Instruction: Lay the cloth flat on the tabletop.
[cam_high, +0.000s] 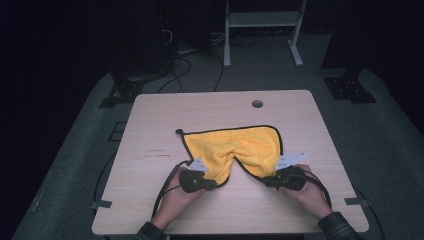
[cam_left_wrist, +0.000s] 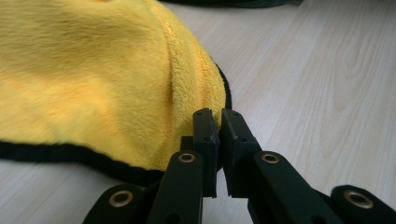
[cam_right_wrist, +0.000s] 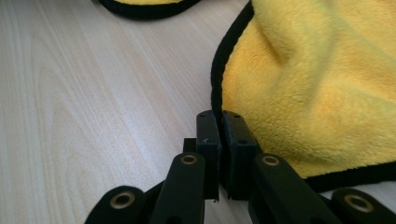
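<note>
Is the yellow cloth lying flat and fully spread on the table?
No, the yellow cloth is bunched in the middle, with its two near corners pulled apart by the left tool and right tool.

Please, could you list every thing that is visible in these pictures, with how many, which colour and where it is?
cloth: one, yellow with black edging, on the near middle of the table, bunched between the two grippers
table: one, light wood, round hole near its far edge
frame legs: one white stand, on the floor beyond the table
cables: several, black, on the floor behind the table
left gripper: one, black, jaws closed on the cloth's near left corner
right gripper: one, black, jaws closed on the cloth's near right corner
hands: two, at the near edge, each holding a gripper
</note>
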